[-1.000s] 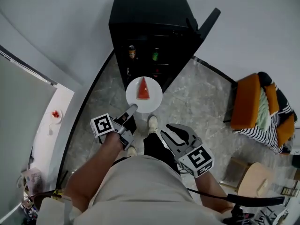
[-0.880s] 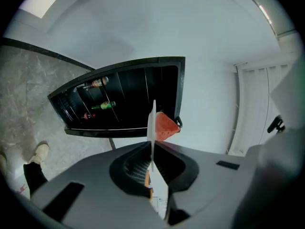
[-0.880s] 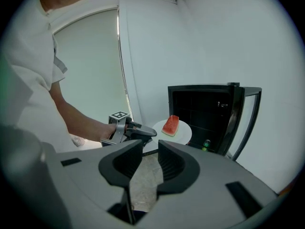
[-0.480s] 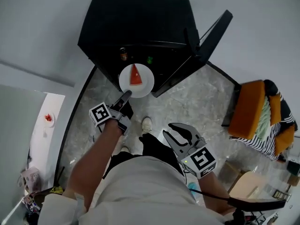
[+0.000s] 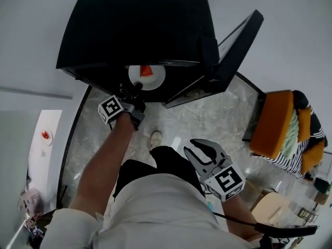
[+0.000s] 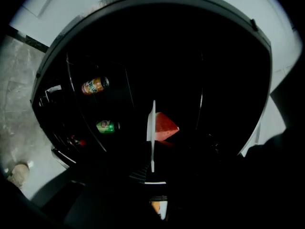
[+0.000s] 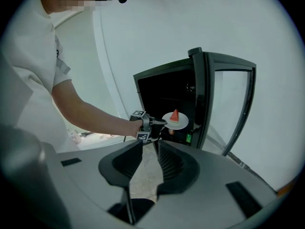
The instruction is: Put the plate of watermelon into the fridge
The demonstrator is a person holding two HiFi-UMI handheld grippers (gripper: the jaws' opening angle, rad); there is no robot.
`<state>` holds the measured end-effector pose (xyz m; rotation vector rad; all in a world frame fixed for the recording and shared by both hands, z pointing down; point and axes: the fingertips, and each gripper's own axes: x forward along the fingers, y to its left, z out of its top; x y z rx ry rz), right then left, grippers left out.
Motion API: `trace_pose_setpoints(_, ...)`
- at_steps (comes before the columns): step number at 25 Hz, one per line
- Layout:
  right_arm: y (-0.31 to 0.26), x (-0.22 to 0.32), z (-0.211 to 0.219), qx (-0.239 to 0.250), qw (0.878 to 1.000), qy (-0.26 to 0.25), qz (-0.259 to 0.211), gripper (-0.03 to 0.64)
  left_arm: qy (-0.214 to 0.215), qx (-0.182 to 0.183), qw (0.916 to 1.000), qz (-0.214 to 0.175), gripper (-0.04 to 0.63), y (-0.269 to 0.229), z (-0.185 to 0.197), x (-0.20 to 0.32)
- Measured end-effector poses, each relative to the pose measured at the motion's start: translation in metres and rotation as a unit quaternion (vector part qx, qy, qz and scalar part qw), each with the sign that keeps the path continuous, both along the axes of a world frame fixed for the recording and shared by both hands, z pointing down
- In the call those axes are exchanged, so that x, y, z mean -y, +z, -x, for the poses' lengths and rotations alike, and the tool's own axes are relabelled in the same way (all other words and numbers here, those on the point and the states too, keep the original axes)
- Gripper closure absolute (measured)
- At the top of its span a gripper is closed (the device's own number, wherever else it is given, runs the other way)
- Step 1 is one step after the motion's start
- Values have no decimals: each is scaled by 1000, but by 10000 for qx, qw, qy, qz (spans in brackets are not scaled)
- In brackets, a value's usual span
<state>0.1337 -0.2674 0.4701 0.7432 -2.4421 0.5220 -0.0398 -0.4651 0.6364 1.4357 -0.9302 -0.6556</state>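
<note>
1 white plate (image 5: 157,79) carries 1 red watermelon wedge (image 5: 147,70). The left hand-held gripper (image 5: 136,86) pinches the plate's near rim and holds it in the open front of the black fridge (image 5: 135,25). The fridge's 1 glass door (image 5: 236,48) stands swung out at the right. The right hand-held gripper (image 7: 149,145) hangs beside the person's leg (image 5: 171,162), jaws spread with nothing between them. Only the left gripper view looks into the dark interior: 1 orange can (image 6: 95,85) and 1 green can (image 6: 107,126) sit left of the edge-on plate. Only the right gripper view shows the plate held level.
</note>
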Motion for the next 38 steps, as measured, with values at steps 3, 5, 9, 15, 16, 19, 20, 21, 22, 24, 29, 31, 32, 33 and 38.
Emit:
trace_pose_setpoints(3, 9, 9, -12, -15, 9999, 122, 33, 506, -27, 68, 10000, 49, 569, 16, -4, 22)
trace_pose_setpoints(5, 15, 13, -20, -18, 9998, 206, 65, 506, -51, 115, 9998, 127, 569, 26, -5, 33)
trace_pose_setpoints(9, 24, 17, -31, -53, 9995, 294, 123, 506, -102, 256, 9992, 292, 569, 44, -5, 49)
trace_pose_setpoints(15, 27, 20, -40, -32, 9992, 370, 151, 506, -128, 413, 9978, 511, 569, 55, -9, 59)
trace_pose_setpoints(16, 27, 20, -41, -22, 9992, 372, 154, 506, -125, 439, 9974, 554, 569, 56, -10, 59)
trace_pose_setpoints(19, 27, 19, -44, -12, 9991, 389, 179, 506, -96, 599, 9954, 736, 571, 59, -11, 61)
trace_pose_setpoints(20, 28, 19, -45, -5, 9990, 400, 196, 506, -85, 678, 9945, 797, 571, 60, -11, 62)
trace_pose_setpoints(21, 29, 18, -45, 1, 9989, 409, 210, 506, -68, 768, 9934, 847, 570, 61, -11, 63)
trace_pose_setpoints(22, 29, 17, -46, -5, 9989, 407, 210, 506, -35, 881, 9922, 885, 569, 62, -12, 64)
trace_pose_setpoints(24, 29, 16, -46, -64, 9992, 366, 170, 506, 76, 1195, 9882, 953, 568, 63, -14, 66)
trace_pose_setpoints(29, 31, 11, -47, -104, 9992, 338, 161, 506, 312, 2136, 9700, 1114, 544, 64, -20, 72)
trace_pose_setpoints(31, 29, 10, -48, -96, 9992, 356, 131, 506, 422, 2595, 9576, 1181, 523, 66, -21, 72)
trace_pose_setpoints(32, 28, 10, -50, -95, 9992, 370, 121, 506, 472, 2786, 9514, 1222, 514, 67, -21, 71)
trace_pose_setpoints(33, 29, 9, -51, -95, 9991, 392, 127, 506, 520, 2964, 9453, 1256, 506, 68, -22, 71)
trace_pose_setpoints(38, 31, 3, -56, -104, 9985, 501, 186, 506, 708, 3821, 9115, 1348, 476, 69, -17, 71)
